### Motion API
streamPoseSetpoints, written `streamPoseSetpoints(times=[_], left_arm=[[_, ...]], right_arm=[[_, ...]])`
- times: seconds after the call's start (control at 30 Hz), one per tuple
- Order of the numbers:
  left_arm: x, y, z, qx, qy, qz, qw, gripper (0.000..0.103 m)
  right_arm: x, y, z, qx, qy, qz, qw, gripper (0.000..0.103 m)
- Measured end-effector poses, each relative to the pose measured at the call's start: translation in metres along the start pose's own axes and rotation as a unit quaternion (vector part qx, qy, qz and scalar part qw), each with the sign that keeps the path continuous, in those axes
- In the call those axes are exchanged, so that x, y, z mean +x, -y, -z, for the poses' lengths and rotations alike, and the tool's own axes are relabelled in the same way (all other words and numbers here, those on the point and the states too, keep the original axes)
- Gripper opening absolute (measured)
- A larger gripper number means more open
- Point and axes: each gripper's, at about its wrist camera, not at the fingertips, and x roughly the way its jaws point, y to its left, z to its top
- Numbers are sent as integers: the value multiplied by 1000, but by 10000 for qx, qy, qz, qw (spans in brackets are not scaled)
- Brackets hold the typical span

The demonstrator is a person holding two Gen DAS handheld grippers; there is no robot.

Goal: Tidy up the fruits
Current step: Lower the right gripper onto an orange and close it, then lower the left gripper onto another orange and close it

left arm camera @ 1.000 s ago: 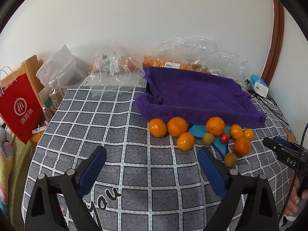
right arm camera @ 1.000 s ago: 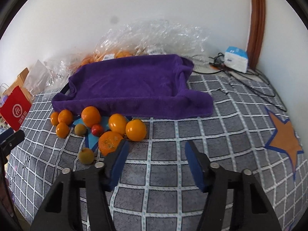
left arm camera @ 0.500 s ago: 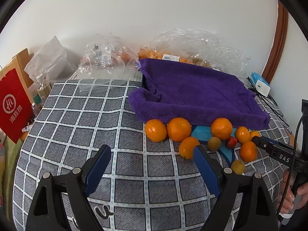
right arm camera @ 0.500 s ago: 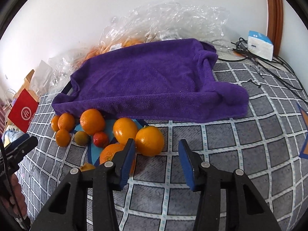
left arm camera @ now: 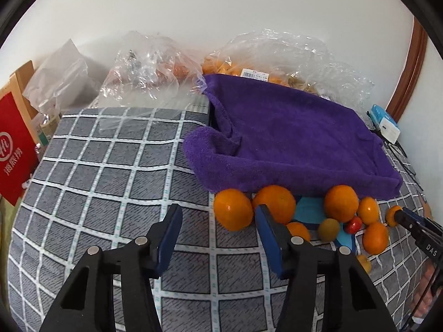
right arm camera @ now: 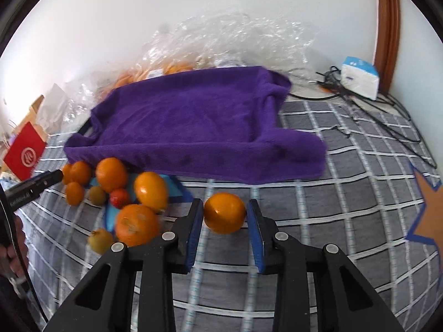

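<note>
On the checked cloth [right arm camera: 346, 215] just off the purple towel [right arm camera: 193, 121], right gripper [right arm camera: 224, 225] jaws have just been closing around an orange [right arm camera: 224, 212], contact unclear; left gripper [left arm camera: 218, 235] half-closed, empty; next: pinch, lift.

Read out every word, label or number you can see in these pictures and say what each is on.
"DAS": white letters on the black right gripper in the left view.
Red paper bag: a white round logo with Chinese characters below, too distorted to read.
White sticker on the plastic bag: print too small.
Blue and white box: print too blurred.
</note>
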Motion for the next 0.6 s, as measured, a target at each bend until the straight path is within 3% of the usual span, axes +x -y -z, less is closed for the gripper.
streamPoseSetpoints(times=[0.27,0.3,0.4,0.6], left_arm=[[13,5,-4,-177,-2,-28,9998,53],[14,3,-4,-247,-18,17,9997,51],[16,-4,-4,-387,-125,263,9988,31],[5,-4,1,-400,-119,154,9990,31]], right_arm=[[15,-4,0,-139,-119,-113,9998,33],[19,-4,0,-127,-162,-96,9997,33],[21,-4,2,-158,-111,-53,9998,34],[17,-3,4,-124,-97,-246,9996,34]])
